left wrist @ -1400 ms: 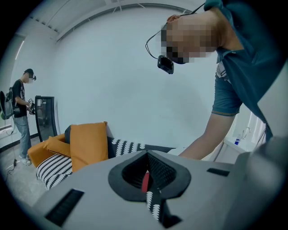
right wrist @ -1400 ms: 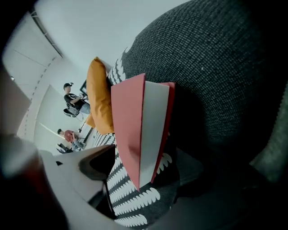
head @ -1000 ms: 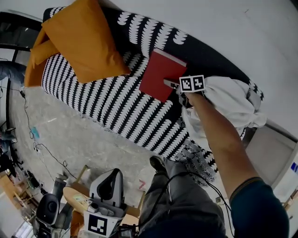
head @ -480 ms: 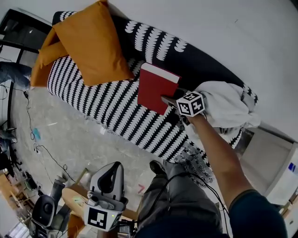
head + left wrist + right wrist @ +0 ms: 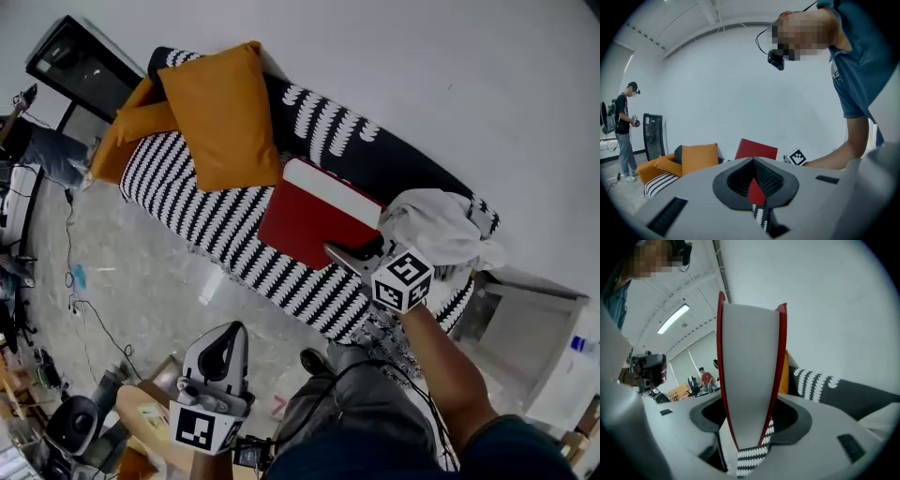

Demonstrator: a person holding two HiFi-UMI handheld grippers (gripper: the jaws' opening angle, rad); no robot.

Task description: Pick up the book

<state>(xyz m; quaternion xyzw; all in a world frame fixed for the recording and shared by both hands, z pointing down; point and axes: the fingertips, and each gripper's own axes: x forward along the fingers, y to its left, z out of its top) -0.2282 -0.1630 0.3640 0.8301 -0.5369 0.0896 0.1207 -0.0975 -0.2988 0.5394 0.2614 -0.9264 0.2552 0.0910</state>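
Observation:
The red book (image 5: pixel 305 220) with white page edges hangs in the air above the black-and-white sofa (image 5: pixel 202 202). My right gripper (image 5: pixel 352 255) is shut on its near corner; the jaws have just been closing on it. In the right gripper view the book (image 5: pixel 750 371) stands on edge between the jaws of that gripper (image 5: pixel 749 427). My left gripper (image 5: pixel 228 336) is low and near me, shut with nothing in it. From the left gripper (image 5: pixel 757 187) view, the book (image 5: pixel 757 150) shows far ahead.
Orange cushions (image 5: pixel 225 112) lean at the sofa's left end and a white cloth (image 5: pixel 436 225) lies at its right end. A grey box (image 5: pixel 516 319) stands right of the sofa. Cables (image 5: pixel 84 300) trail on the floor. A person (image 5: pixel 626 131) stands far left.
My right gripper has risen with the book, which left the sofa seat and now hangs tilted. The left gripper has risen a little.

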